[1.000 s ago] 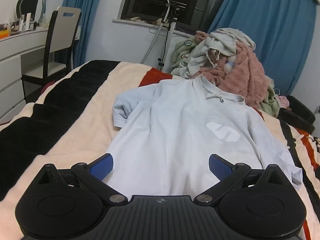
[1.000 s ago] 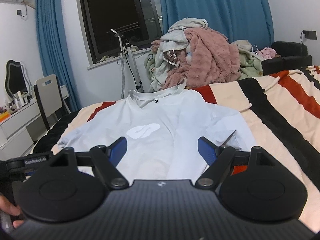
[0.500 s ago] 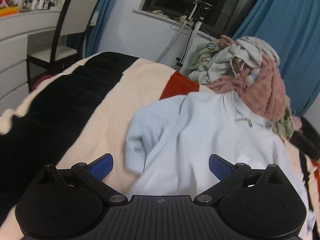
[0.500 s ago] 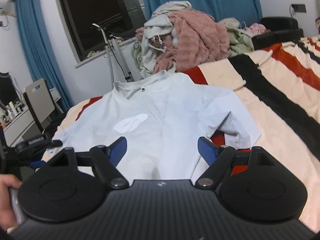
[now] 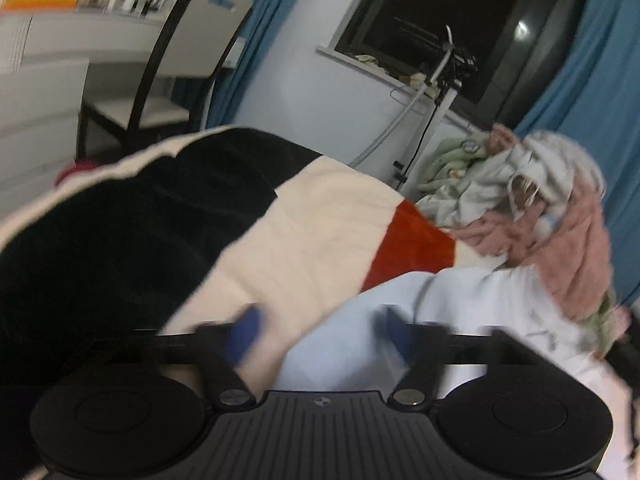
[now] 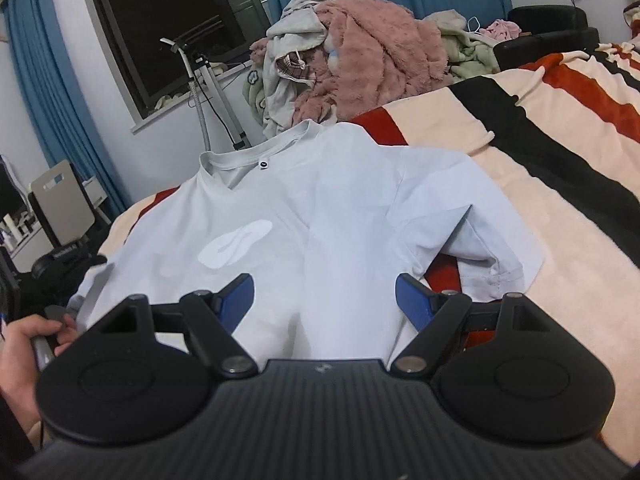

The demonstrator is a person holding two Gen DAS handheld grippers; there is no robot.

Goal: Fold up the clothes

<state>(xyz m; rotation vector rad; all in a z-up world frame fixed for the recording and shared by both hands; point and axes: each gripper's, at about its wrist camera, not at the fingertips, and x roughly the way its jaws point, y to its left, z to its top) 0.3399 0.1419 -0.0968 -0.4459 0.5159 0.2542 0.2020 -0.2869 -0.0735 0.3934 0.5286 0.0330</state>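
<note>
A pale blue T-shirt (image 6: 320,200) with a white chest logo lies flat, front up, on the striped blanket (image 6: 560,240), collar toward the window. My right gripper (image 6: 325,298) is open just above the shirt's lower body, and the shirt's right sleeve (image 6: 480,248) lies a little to its right. The left wrist view is blurred. It shows my left gripper (image 5: 320,332) low over the shirt's left edge (image 5: 460,312), fingers apart, with cloth under the right finger and bare blanket (image 5: 300,240) under the left. A person's hand (image 6: 24,344) grips a handle at the far left.
A tall heap of clothes (image 6: 372,40) with a pink fleece sits at the bed's far end behind the collar. A garment steamer pole (image 6: 208,92) stands by the dark window. A chair (image 5: 180,60) and white desk (image 5: 60,40) stand left of the bed, and a black armchair (image 6: 548,28) stands far right.
My left gripper swung left and down toward the shirt's left sleeve edge, and its fingers drew closer together. My right gripper moved in lower over the shirt and stayed open.
</note>
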